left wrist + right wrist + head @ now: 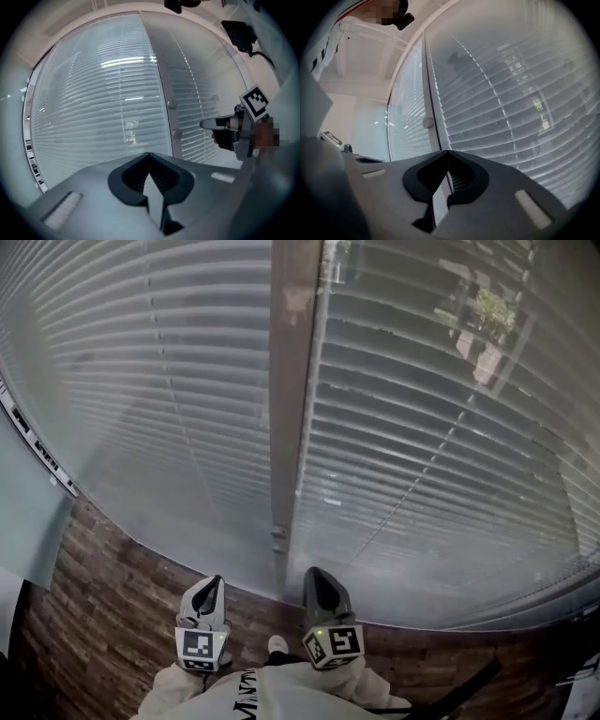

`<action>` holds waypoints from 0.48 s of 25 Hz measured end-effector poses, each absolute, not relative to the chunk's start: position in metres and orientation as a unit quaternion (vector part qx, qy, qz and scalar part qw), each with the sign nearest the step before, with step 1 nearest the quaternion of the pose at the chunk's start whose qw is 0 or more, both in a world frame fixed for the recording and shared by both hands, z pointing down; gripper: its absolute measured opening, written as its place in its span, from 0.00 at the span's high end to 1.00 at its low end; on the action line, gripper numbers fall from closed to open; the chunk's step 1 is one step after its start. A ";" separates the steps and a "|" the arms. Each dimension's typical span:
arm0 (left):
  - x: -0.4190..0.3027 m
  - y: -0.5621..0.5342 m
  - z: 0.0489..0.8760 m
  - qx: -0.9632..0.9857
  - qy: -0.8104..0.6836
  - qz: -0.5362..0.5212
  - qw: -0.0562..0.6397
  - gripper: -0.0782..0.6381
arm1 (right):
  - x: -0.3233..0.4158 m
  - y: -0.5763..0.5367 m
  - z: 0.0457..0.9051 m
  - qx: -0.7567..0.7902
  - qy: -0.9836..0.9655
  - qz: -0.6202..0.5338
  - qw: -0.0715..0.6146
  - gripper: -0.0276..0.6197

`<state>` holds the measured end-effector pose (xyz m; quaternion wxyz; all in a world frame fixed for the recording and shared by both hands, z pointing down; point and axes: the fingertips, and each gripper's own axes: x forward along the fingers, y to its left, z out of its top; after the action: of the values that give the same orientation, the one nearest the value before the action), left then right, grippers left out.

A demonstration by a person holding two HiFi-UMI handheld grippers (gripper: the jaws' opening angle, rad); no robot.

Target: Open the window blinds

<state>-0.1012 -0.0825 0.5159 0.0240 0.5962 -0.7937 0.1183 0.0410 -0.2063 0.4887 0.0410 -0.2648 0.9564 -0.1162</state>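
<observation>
Grey slatted blinds hang down over two panes, a left panel (159,399) and a right panel (441,456), on either side of an upright frame post (291,381). The slats lie nearly flat against the glass, and outdoor shapes show faintly through the right panel (511,93). My left gripper (216,581) and right gripper (313,574) are held side by side below the post, short of the blinds and touching nothing. Both are shut with nothing between the jaws. In the left gripper view the left panel (103,93) fills the view and the right gripper (204,124) points at the blinds.
Two round knobs (172,104) sit on the frame post, and a small latch (278,538) is low on it. Wood-pattern floor (103,615) runs under the window. A pale green panel (28,521) stands at the left, and a dark bar (469,690) lies at the bottom right.
</observation>
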 end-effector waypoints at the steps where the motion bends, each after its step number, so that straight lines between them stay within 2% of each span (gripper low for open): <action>1: -0.100 -0.089 0.516 0.600 -0.791 0.118 0.020 0.89 | 0.043 -0.209 0.492 -0.265 0.956 -0.121 0.043 0.95; 12: -0.107 -0.134 0.510 0.625 -0.770 0.129 0.009 0.89 | 0.033 -0.222 0.496 -0.257 0.954 -0.145 0.059 0.95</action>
<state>-0.1066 -0.1338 0.5099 0.0088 0.6247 -0.7700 0.1295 0.0328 -0.2220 0.4962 0.0594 -0.2572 0.9536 -0.1446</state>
